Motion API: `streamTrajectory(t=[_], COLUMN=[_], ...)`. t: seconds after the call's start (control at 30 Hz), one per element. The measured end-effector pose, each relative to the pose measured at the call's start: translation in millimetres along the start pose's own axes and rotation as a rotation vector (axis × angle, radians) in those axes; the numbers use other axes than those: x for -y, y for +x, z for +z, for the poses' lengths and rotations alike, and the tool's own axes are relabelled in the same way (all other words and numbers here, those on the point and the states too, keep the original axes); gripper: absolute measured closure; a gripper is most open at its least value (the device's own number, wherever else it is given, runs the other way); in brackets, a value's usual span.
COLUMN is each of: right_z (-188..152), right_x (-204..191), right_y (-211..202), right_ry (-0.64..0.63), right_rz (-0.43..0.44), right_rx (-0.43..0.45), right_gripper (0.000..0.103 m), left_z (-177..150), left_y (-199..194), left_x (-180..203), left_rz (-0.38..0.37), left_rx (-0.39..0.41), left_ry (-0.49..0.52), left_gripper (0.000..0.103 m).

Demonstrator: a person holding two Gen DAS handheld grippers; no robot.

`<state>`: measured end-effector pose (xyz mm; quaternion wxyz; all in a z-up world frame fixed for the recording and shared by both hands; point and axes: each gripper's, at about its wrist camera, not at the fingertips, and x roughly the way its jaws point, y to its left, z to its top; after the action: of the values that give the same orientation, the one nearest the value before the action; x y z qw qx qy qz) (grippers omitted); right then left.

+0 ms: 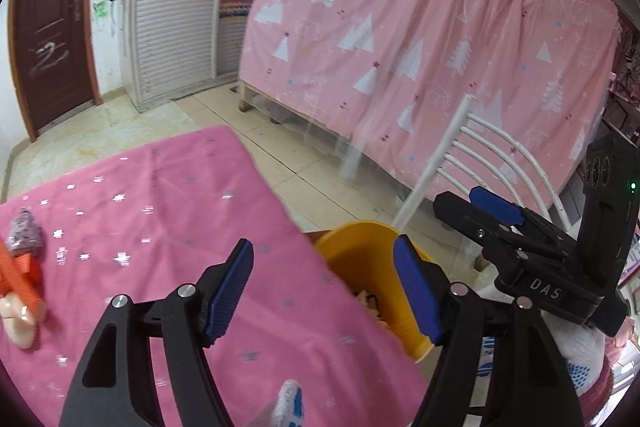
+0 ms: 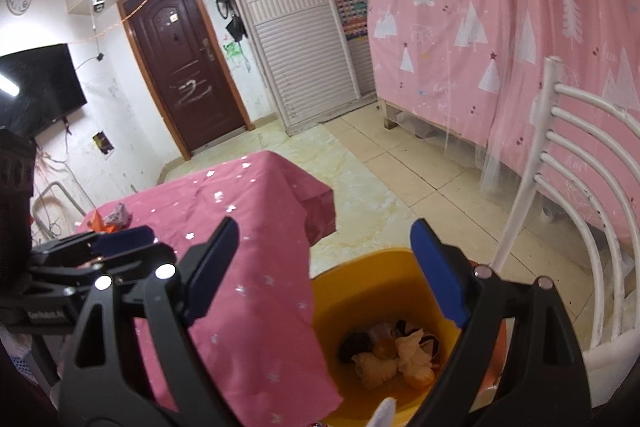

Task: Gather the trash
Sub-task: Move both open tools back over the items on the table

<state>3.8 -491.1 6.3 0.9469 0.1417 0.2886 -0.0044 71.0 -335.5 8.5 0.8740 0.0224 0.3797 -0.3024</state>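
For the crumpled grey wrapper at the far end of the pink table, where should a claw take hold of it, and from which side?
Grip the crumpled grey wrapper across its narrow upper end, coming down from above. It lies low on the pink tablecloth, and the orange piece sits tight against its near side, so a side approach looks blocked there.

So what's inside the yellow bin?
The yellow bin holds crumpled paper scraps, something dark and orange bits. The right gripper's fingers cover part of it, and whatever lies under the pile is hidden.

Both wrist views look down close over the yellow bin point(image 1: 360, 267) and pink table point(image 2: 248, 195)
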Motion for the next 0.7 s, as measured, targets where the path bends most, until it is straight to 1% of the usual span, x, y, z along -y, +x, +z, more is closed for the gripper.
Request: streamTrajectory(t=[0.27, 0.4, 0.57, 0.7], right_z=[4, 6, 7, 7], right_x=[-51, -83, -121, -148], right_y=[20, 32, 48, 59], right_ry=[-0.074, -0.121, -0.176, -0.209], right_rz=[0.038, 0.062, 0.092, 0.115], right_rx=[-0.036, -0.057, -0.084, -0.101], right_gripper=[0.019, 0.019, 0.019, 0.019], left_z=[-5, -7, -11, -15], left_y=[-39, -60, -79, -93], left_x=[-52, -79, -114, -145], left_rz=[0.072, 0.118, 0.169, 0.228], left_rx=[0.050, 0.076, 0.087, 0.085], left_ry=[-0.041, -0.050, -0.075, -0.089], left_gripper=[0.038, 0.038, 0.038, 0.038])
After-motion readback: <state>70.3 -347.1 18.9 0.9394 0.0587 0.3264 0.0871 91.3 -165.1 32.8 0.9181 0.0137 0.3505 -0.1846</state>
